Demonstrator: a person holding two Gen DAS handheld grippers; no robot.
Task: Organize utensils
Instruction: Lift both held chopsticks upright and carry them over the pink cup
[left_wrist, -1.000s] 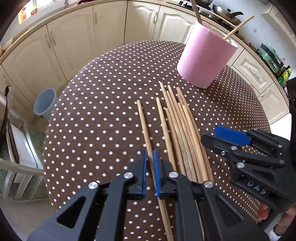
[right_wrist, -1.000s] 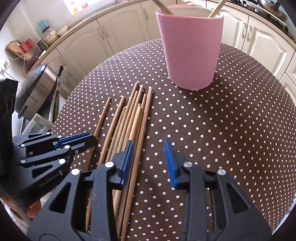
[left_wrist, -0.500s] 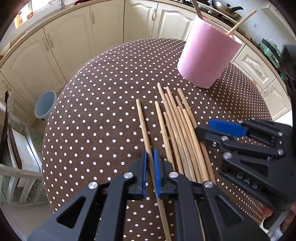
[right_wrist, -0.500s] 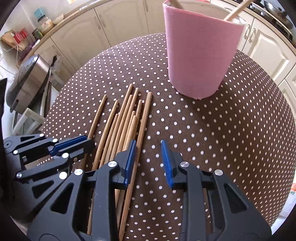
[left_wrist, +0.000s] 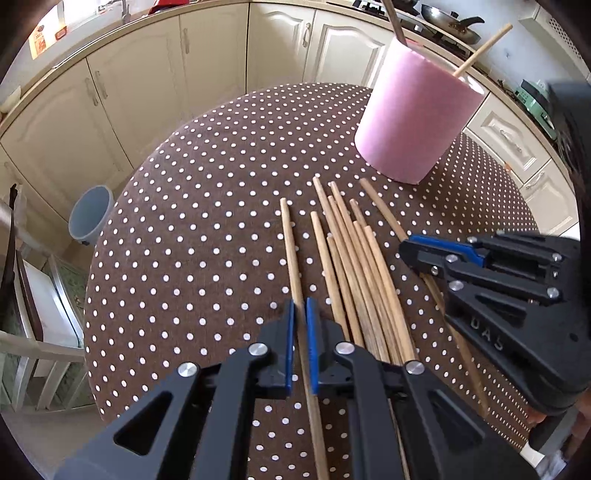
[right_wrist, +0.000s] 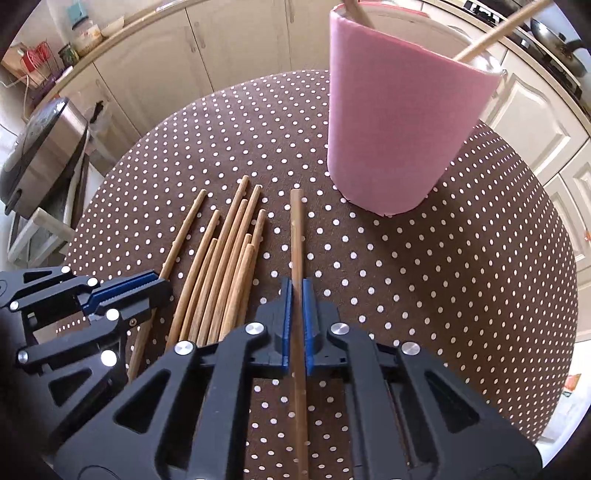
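Several wooden chopsticks (left_wrist: 354, 266) lie side by side on the brown polka-dot table (left_wrist: 207, 206). A pink cylindrical holder (left_wrist: 413, 122) stands behind them with two sticks leaning in it. My left gripper (left_wrist: 300, 306) is shut on the leftmost chopstick (left_wrist: 291, 251), which runs between its blue pads. My right gripper (right_wrist: 294, 284) is just closing its jaws on the rightmost chopstick (right_wrist: 296, 236), and the pads press on it. That stick lies apart from the pile (right_wrist: 225, 266) and points toward the pink holder (right_wrist: 399, 122). Each gripper shows in the other's view: right gripper (left_wrist: 410, 247), left gripper (right_wrist: 159, 284).
Cream kitchen cabinets (left_wrist: 155, 96) curve around the far side of the round table. A grey bin (left_wrist: 90, 214) stands on the floor to the left. A steel rice cooker (right_wrist: 40, 155) sits beyond the table's left edge. A wok (left_wrist: 450, 26) rests on the stove.
My right gripper slid left over the rightmost chopstick and its jaws went from wide apart to shut on it. My left gripper stayed shut on its stick.
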